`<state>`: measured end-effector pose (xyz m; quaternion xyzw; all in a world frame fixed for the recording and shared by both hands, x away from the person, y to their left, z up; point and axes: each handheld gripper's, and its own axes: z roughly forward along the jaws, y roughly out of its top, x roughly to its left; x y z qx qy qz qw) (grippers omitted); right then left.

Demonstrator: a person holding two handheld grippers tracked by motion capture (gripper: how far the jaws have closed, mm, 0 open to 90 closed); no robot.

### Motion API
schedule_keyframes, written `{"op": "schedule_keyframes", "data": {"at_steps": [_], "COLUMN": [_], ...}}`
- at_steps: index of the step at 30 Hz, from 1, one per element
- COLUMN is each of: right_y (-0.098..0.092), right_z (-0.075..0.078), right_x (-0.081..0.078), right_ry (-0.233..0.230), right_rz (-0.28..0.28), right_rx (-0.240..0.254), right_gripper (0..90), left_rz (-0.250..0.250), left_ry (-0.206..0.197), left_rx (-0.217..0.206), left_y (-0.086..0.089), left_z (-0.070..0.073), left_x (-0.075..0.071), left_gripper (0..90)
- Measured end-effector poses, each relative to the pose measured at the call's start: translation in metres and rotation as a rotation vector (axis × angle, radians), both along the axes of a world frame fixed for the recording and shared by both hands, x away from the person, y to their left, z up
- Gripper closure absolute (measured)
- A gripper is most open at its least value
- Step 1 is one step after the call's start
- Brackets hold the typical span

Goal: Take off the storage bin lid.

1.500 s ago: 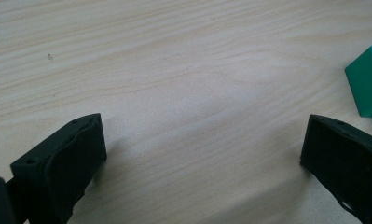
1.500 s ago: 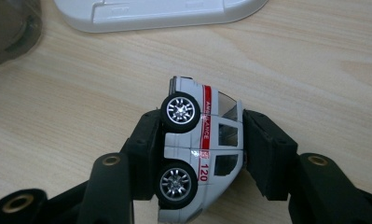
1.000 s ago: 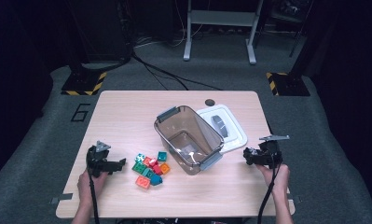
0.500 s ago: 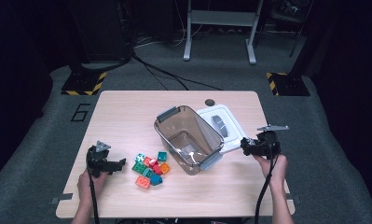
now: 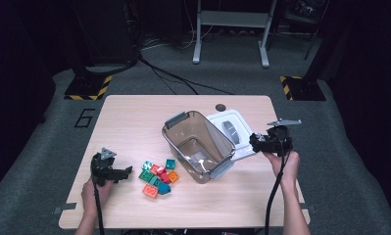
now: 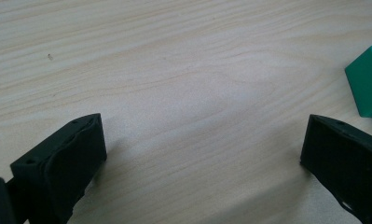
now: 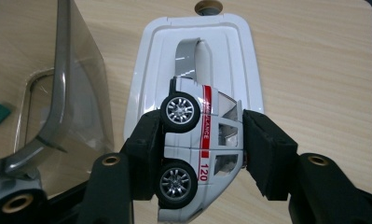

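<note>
Right of centre in the high view, the right tool [image 5: 256, 142] grasps a toy ambulance [image 7: 202, 144].
Glossy white, red-striped, with chrome-look wheels, it hangs sideways over the white moulded lid [image 7: 230, 51], beside the smoky clear plastic bin [image 5: 198, 144]. Lower left, the left tool [image 5: 127, 171] gapes released on pale wood-grain surface [image 6: 183, 79], near blocky coloured bricks [image 5: 156, 177].

- Toy ambulance [image 7: 202, 154]: glossy white paint, shiny chrome-look wheels.
- Bin [image 5: 198, 144]: smooth, clear smoky plastic.
- Lid [image 7: 235, 51], at the ambulance's 12 o'clock: glossy white plastic.
- Table [image 5: 134, 122]: matt pale wood grain.
</note>
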<state>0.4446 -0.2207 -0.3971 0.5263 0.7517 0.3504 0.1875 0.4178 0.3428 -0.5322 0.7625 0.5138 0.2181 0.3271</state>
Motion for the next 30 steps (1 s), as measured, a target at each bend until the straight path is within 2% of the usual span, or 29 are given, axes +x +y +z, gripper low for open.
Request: {"op": "schedule_keyframes", "data": {"at_steps": [12,24,30], "right_y": [0.013,0.038,0.055], "right_z": [0.025,0.049,0.055], "right_x": [0.007,0.013,0.015], "right_ry": [-0.031,-0.068,-0.073], "right_rz": [0.017,0.082,0.123], "right_rx": [0.001,-0.011,-0.026], "right_gripper": [49.8,49.8,49.8], "left_rz": [-0.001,-0.003,-0.003], "left_ry": [0.000,0.001,0.001], "left_rx": [0.001,0.003,0.003], "left_y": [0.000,0.000,0.000], "left_z": [0.000,0.000,0.000], "left_x": [0.000,0.000,0.000], "left_gripper": [0.0,0.0,0.0]}}
